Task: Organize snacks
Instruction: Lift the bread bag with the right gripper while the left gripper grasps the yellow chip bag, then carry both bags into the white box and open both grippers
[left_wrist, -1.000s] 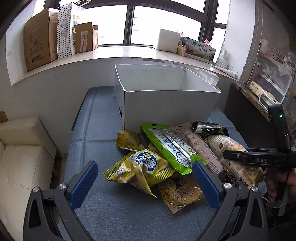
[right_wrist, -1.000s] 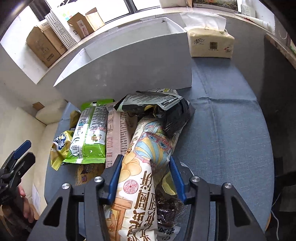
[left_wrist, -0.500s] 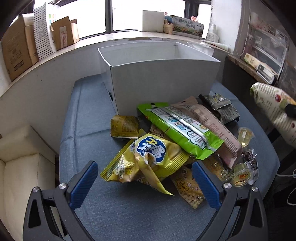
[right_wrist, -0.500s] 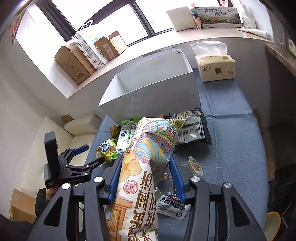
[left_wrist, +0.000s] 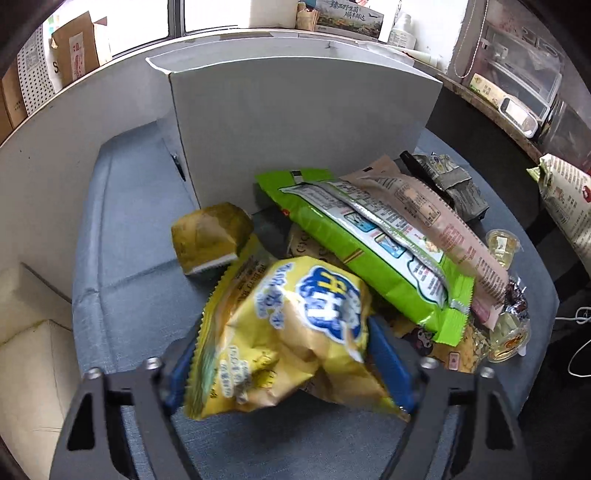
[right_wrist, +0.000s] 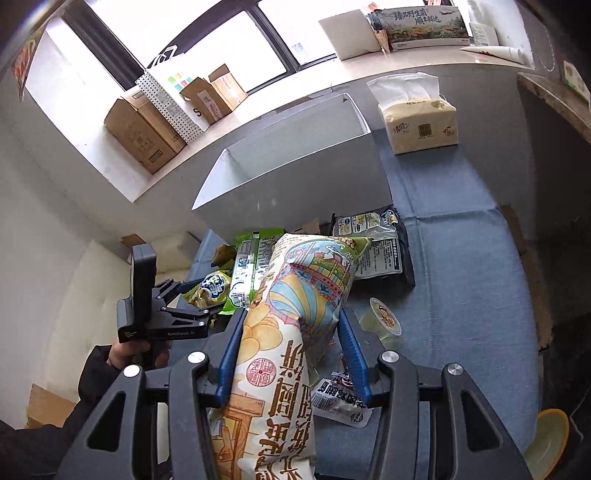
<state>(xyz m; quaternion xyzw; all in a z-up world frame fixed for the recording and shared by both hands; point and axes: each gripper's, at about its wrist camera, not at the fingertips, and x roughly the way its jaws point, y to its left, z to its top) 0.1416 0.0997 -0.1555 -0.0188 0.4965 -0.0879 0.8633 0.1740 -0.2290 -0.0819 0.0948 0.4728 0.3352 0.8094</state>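
My left gripper (left_wrist: 284, 363) is shut on a yellow chip bag (left_wrist: 295, 328) at the near edge of the snack pile; it also shows in the right wrist view (right_wrist: 199, 295). My right gripper (right_wrist: 291, 354) is shut on a long cream snack bag with cartoon print (right_wrist: 291, 332) and holds it above the table; that bag shows at the right edge of the left wrist view (left_wrist: 565, 199). The open white box (left_wrist: 303, 122) stands behind the pile. A green packet (left_wrist: 365, 243), a pink packet (left_wrist: 436, 225) and a dark packet (left_wrist: 454, 181) lie in the pile.
A small olive packet (left_wrist: 210, 236) lies left of the pile, jelly cups (left_wrist: 502, 243) on its right. A tissue pack (right_wrist: 417, 122) stands right of the box. The blue cloth table (right_wrist: 472, 280) drops off at the right. Cardboard boxes (right_wrist: 144, 133) sit on the windowsill.
My left gripper moved forward and down and closed on the yellow chip bag. My right gripper kept the cream bag raised, with little further motion.
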